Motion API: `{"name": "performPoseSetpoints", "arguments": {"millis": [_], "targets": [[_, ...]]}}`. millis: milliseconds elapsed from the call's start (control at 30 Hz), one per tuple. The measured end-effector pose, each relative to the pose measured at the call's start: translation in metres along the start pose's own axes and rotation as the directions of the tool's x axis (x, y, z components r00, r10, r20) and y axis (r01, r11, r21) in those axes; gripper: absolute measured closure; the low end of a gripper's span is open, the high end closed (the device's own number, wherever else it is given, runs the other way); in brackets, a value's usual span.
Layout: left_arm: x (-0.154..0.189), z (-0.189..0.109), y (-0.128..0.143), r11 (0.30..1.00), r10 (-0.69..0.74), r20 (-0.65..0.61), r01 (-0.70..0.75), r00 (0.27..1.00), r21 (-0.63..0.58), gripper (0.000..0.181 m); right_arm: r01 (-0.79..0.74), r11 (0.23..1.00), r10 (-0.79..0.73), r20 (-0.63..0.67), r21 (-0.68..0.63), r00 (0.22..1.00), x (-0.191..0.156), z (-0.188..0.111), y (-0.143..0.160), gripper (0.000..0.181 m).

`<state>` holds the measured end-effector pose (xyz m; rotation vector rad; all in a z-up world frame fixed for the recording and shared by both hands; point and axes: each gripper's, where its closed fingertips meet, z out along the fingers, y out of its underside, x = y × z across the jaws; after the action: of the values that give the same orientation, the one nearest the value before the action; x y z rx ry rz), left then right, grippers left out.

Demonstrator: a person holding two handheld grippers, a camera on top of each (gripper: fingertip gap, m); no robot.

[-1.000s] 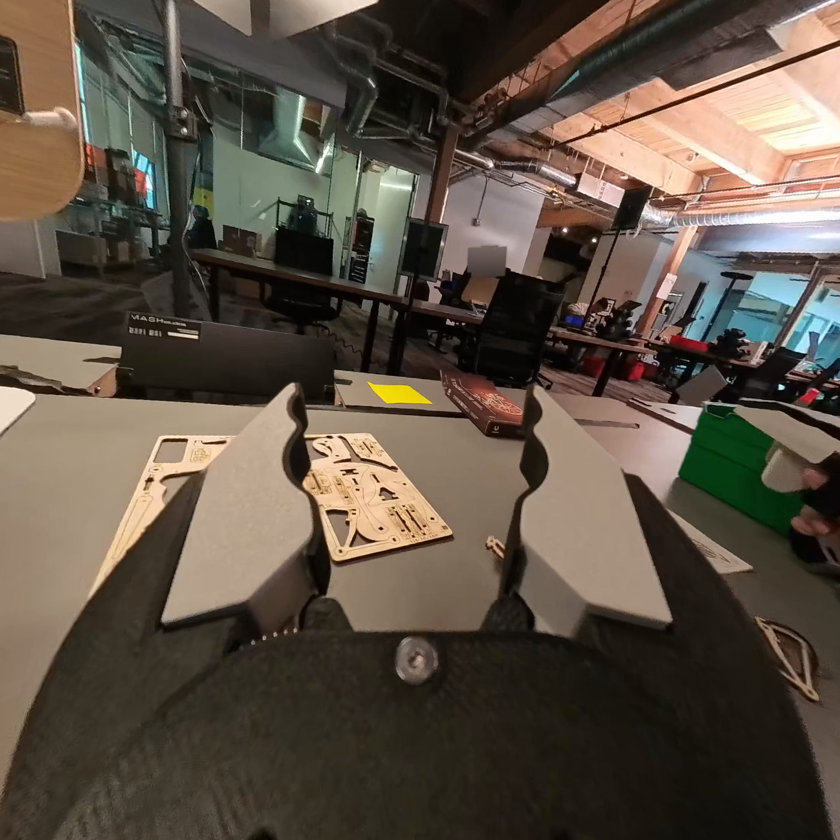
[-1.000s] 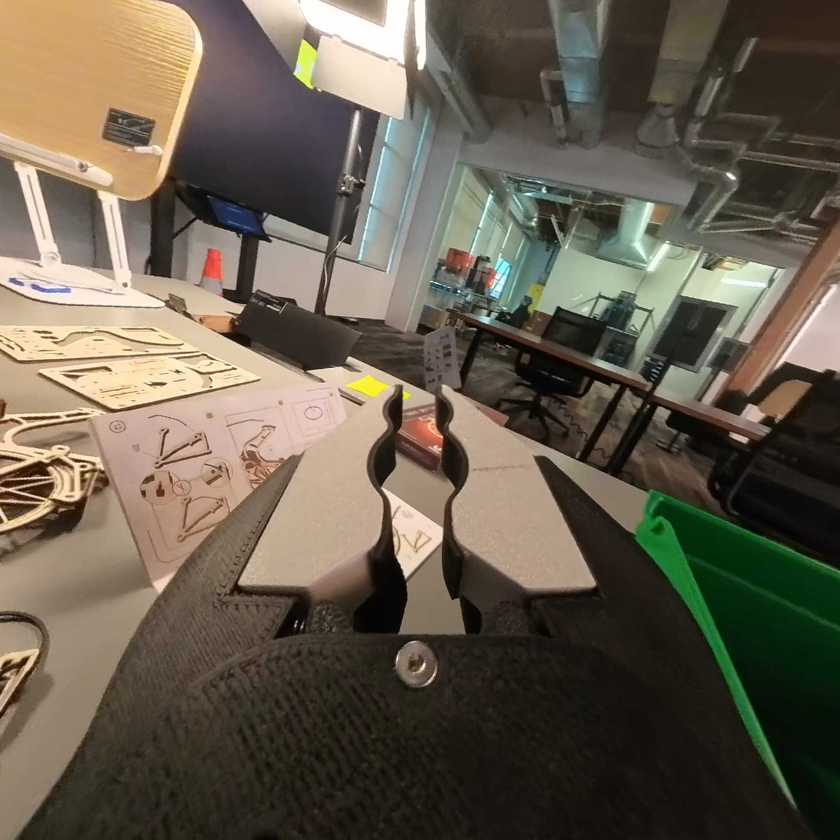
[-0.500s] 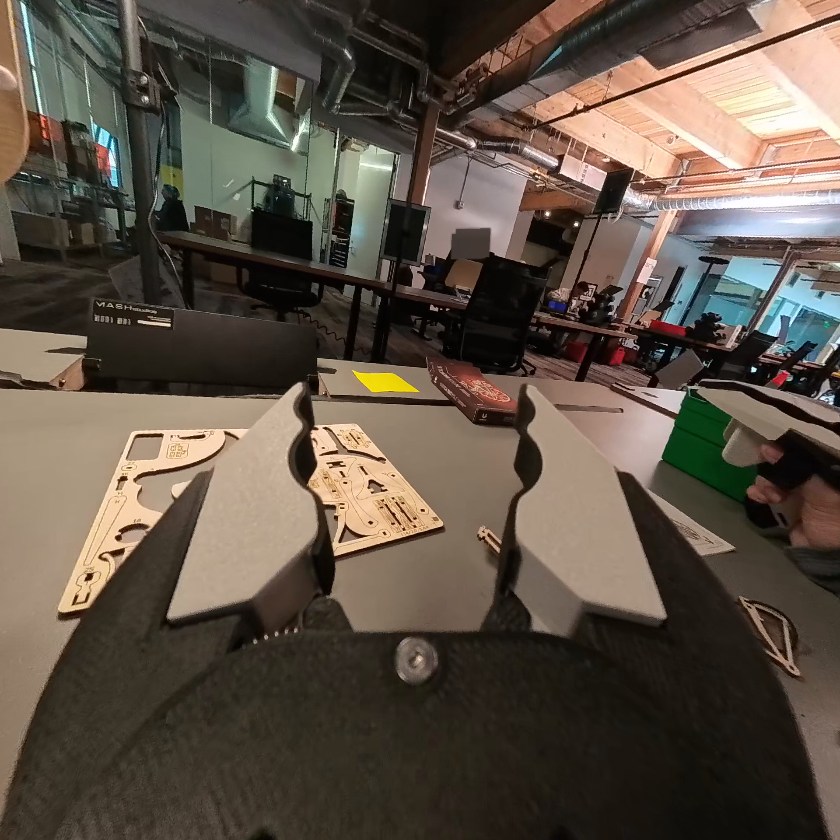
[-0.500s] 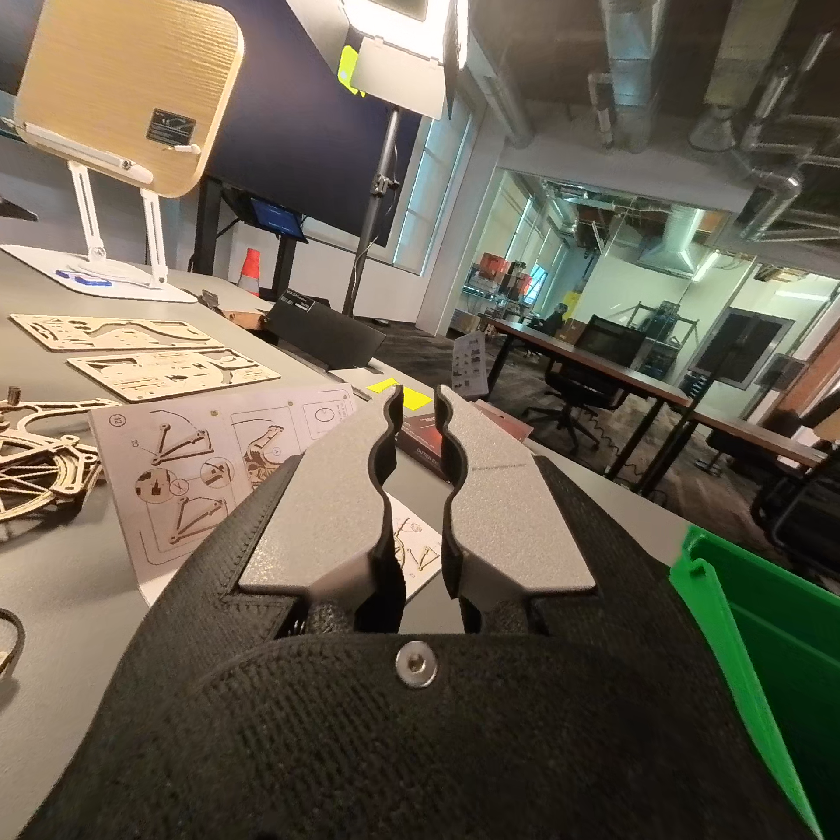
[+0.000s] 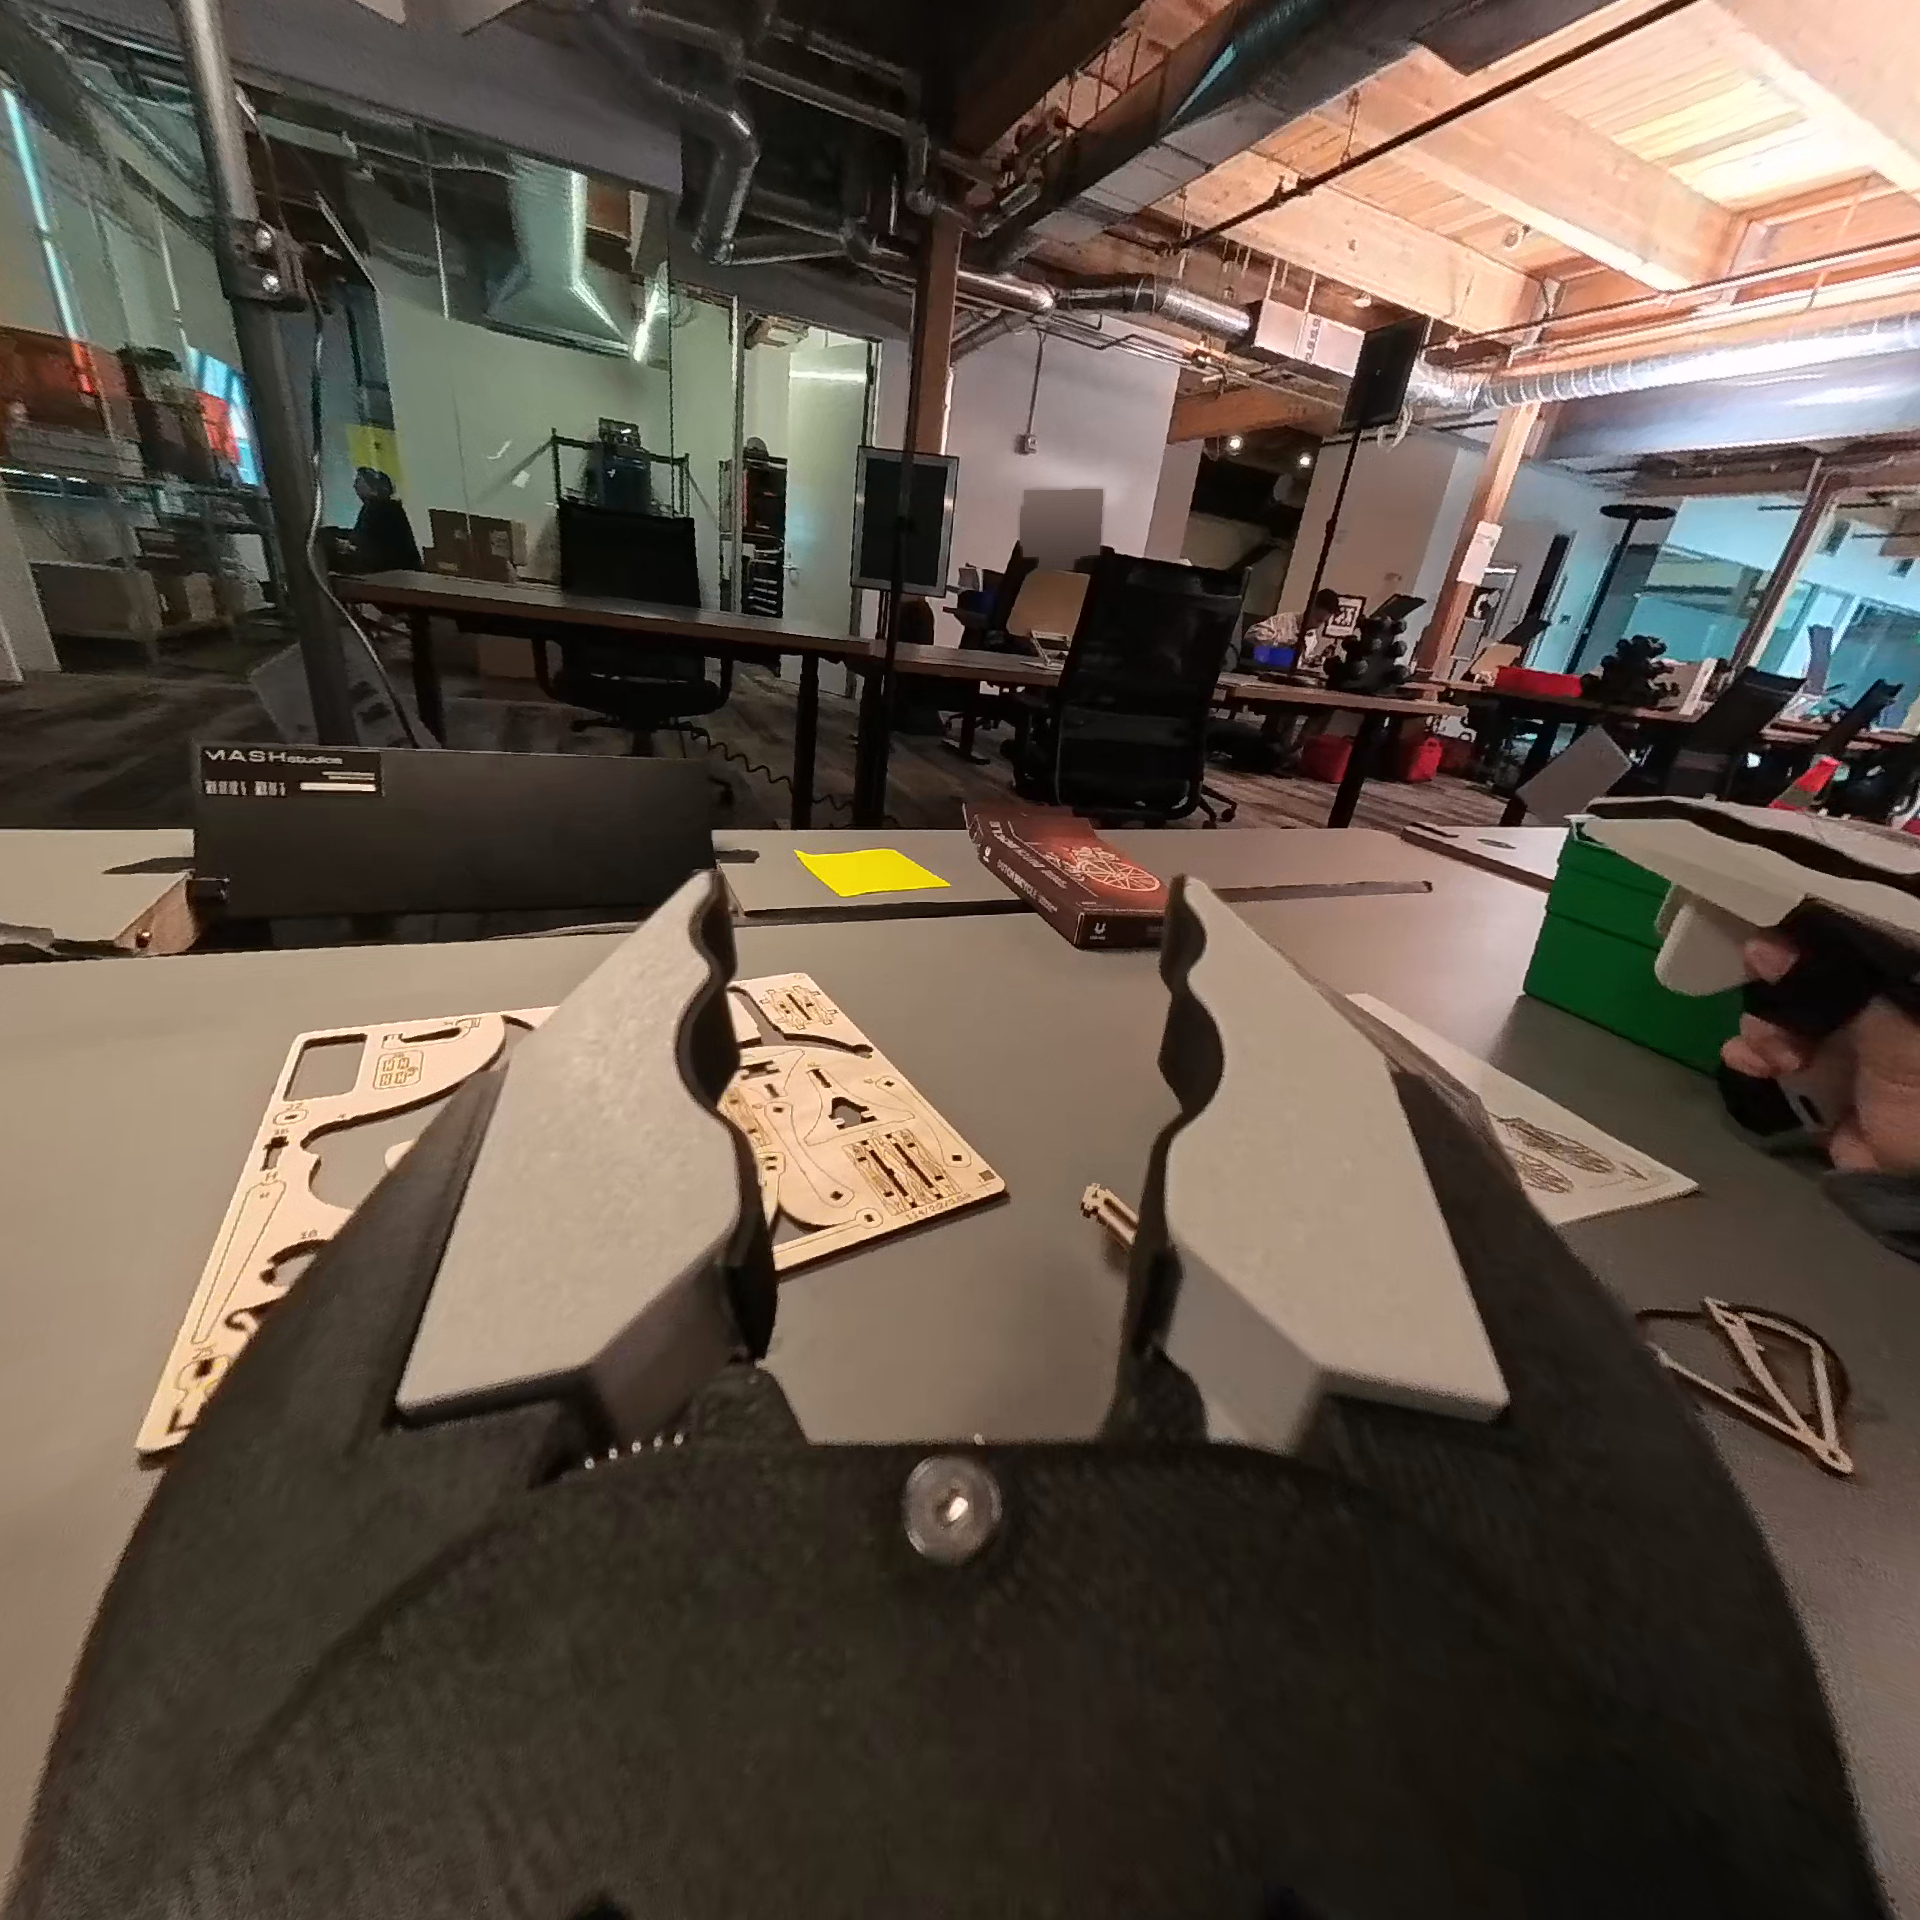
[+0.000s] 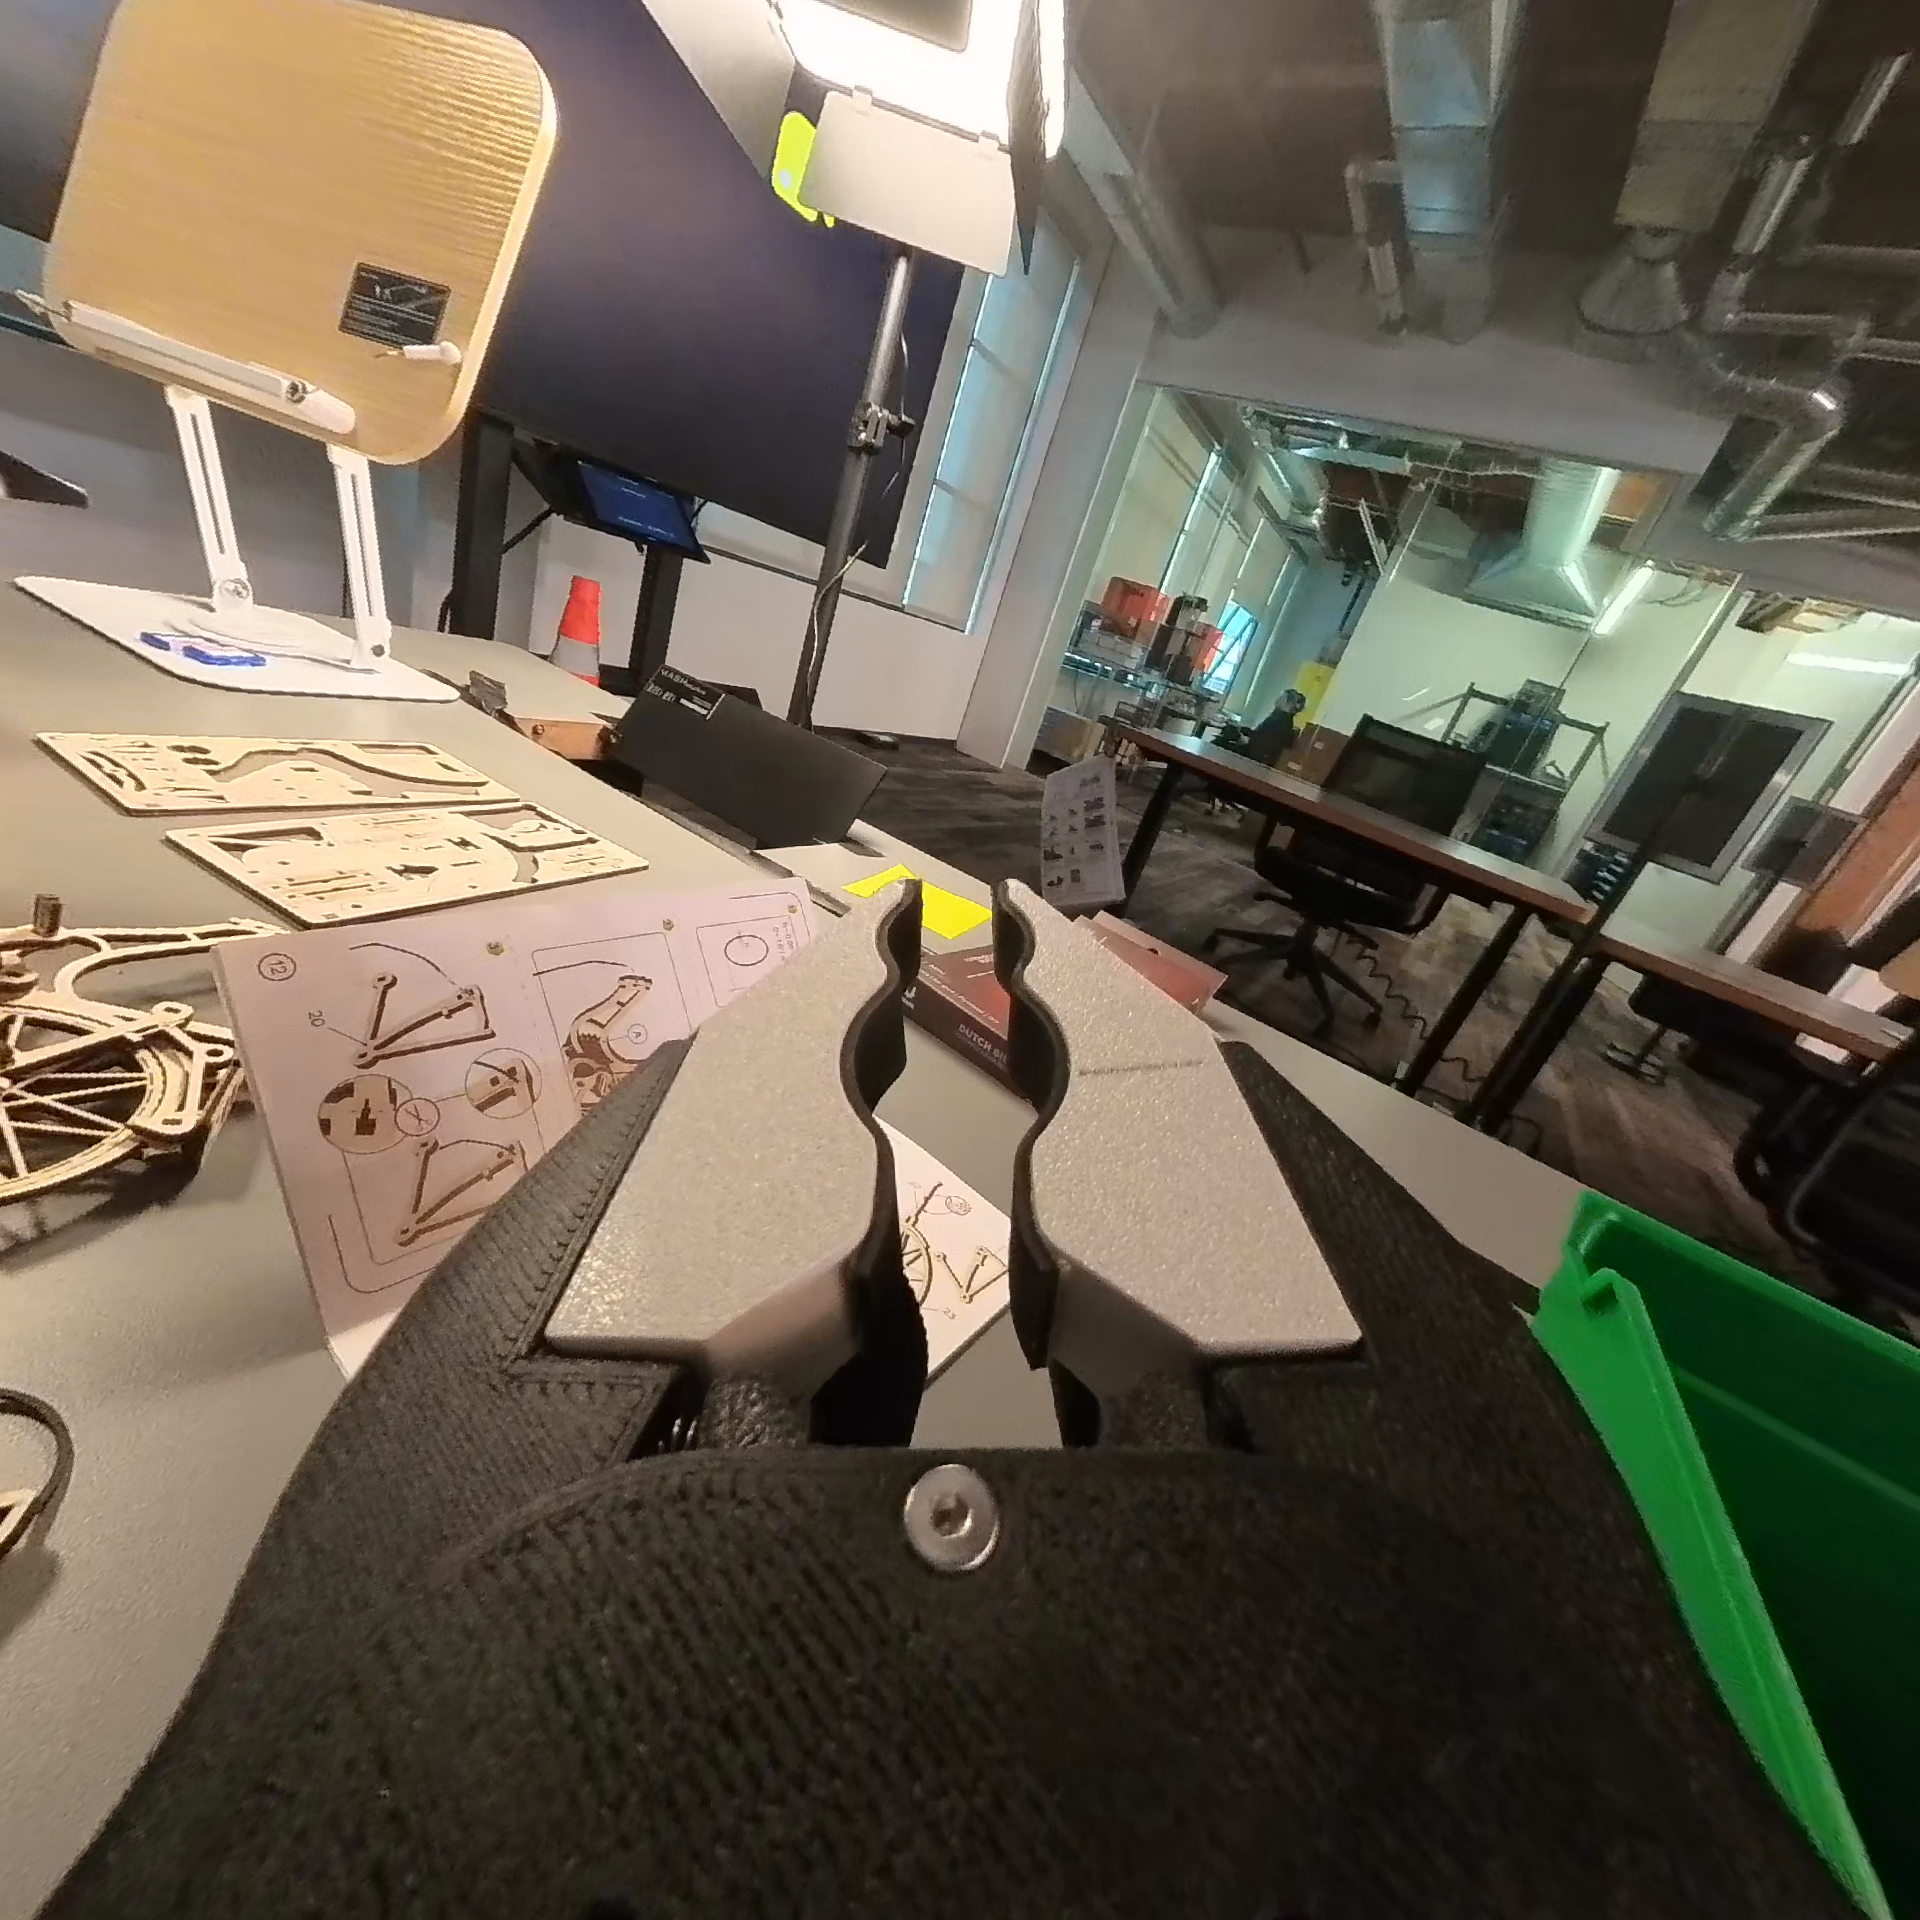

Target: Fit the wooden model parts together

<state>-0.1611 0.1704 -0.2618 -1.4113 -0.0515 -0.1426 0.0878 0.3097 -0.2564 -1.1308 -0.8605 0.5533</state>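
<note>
My left gripper [image 5: 940, 914] is open and empty, low over the grey table. Under its left finger lies a flat wooden parts sheet [image 5: 883, 1153]. A small loose wooden piece [image 5: 1107, 1210] lies by its right finger. A triangular wooden frame part [image 5: 1766, 1382] lies to the right. My right gripper [image 6: 958, 904] is nearly shut with a narrow gap and holds nothing. It is above the instruction sheet [image 6: 499, 1039]. A partly built wooden bicycle wheel [image 6: 94, 1081] lies at its left. The right gripper also shows in the left wrist view [image 5: 1704, 883], held by a hand.
Two more wooden sheets [image 6: 405, 862] lie far left. A green bin [image 6: 1766, 1403] stands close on the right. A dark red box [image 5: 1070, 883], a yellow note [image 5: 868, 871] and a black panel [image 5: 447, 821] are at the table's back. A wooden book stand [image 6: 301, 208] stands far left. Some 30 cm of space lies between my two pairs of fingers. The small loose wooden piece [image 5: 1107, 1210] lies some 12 cm from my left tips, 25 cm from my right tips. To reach the partly built wooden bicycle wheel [image 6: 94, 1081] in a straight line is about 15 cm for my left fingers, about 20 cm for my right.
The right gripper has turned left, so the book stand shows more and the green bin less. In the left wrist view it has come further in from the right. Neither gripper's jaws have changed.
</note>
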Motion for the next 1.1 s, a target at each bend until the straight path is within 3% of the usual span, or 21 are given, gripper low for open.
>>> {"name": "performPoseSetpoints", "arguments": {"millis": [933, 1100], "targets": [[0.0069, 0.0025, 0.0045, 0.999, 0.028, -0.027, -0.029, 0.999, -0.026, 0.107, -0.020, 1.000, 0.021, 0.018, -0.019, 1.000, -0.0027, 0.0019, 0.0040, 0.170], [-0.0017, -0.0014, -0.0027, 0.998, 0.060, 0.043, -0.060, 0.997, 0.008, 0.107, -0.022, 1.000, 0.023, 0.019, -0.022, 1.000, -0.0026, 0.0023, 0.0046, 0.170]]}}
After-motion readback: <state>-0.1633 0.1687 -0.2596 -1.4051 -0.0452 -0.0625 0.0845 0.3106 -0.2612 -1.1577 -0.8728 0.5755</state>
